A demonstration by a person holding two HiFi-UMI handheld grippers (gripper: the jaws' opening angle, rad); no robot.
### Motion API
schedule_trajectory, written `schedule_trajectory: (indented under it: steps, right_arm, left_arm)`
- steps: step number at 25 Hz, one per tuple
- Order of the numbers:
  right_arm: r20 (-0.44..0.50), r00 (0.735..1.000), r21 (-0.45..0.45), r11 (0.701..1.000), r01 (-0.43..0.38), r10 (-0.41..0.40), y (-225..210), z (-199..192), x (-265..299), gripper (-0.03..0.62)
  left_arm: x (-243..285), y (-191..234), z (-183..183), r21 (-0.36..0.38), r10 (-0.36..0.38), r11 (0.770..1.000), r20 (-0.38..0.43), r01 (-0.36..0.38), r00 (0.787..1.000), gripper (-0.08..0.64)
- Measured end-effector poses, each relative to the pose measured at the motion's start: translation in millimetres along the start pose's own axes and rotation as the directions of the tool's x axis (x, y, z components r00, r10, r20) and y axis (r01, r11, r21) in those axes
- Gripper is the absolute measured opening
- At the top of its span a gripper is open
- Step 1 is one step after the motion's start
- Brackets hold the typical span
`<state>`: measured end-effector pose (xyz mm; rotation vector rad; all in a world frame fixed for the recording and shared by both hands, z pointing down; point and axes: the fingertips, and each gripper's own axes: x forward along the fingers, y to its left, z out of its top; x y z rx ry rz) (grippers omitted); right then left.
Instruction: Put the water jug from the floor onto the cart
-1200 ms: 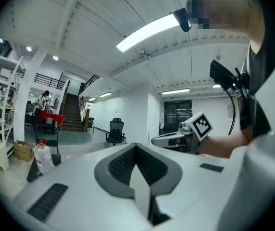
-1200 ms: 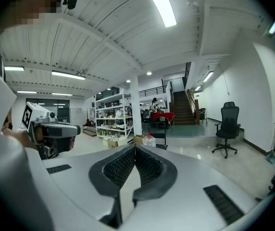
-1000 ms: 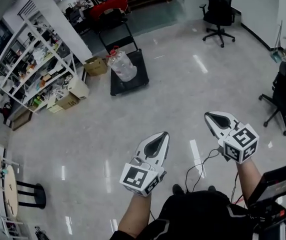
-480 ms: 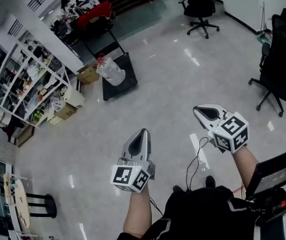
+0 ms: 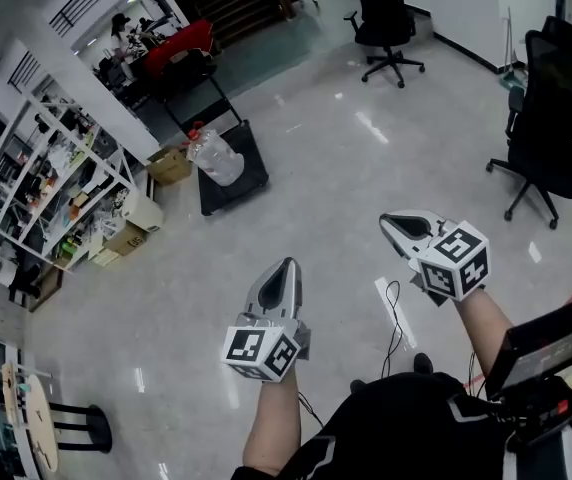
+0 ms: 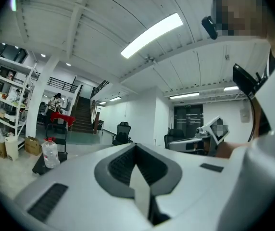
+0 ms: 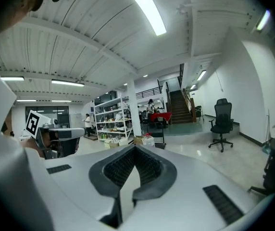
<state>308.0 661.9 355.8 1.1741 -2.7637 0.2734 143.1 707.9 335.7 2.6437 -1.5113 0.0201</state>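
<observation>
open floor [image 5: 336, 208] runs to the cart [image 5: 244, 173], with shelving [image 5: 51, 183] left and an office chair [image 5: 556, 93] right.

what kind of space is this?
Likely an open office or lab workspace: cluttered storage shelves, rolling office chairs, and a platform cart with a water jug.

The cart [image 5: 241, 175] carrying the water jug [image 5: 213, 156] now lies farther toward eleven o'clock, and the office chair [image 5: 551, 108] at two o'clock is fully in view.
</observation>
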Motion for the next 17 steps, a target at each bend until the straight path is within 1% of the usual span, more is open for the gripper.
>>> schedule_trajectory:
  steps: [3, 6, 11, 17]
  right_arm:
    - [0.0, 1.0, -0.029, 1.0, -0.003, 0.003, 11.2, 3.3, -4.7, 0.002]
    - [0.005, 1.0, -0.031, 1.0, 0.002, -0.002, 17.6, 4.0, -9.1, 0.002]
    - [0.004, 1.0, -0.047, 0.999, 0.005, -0.005, 28.3, 9.6, -8.4, 0.002]
    - [-0.01, 1.0, -0.047, 0.999, 0.003, -0.004, 31.0, 5.6, -7.5, 0.002]
  left_arm:
    - [-10.3, -2.5, 3.8, 0.022, -0.007, 1.0, 0.0, 0.007, 1.0, -0.006]
    - [-18.9, -1.5, 5.9, 0.01, -0.003, 1.0, 0.009, 0.003, 1.0, -0.007]
    - [-31.0, -0.2, 12.0, 0.021, -0.005, 1.0, 0.011, 0.005, 1.0, -0.007]
    - [-37.7, 2.6, 13.4, 0.01, 0.015, 1.0, 0.022, -0.016, 1.0, -0.006]
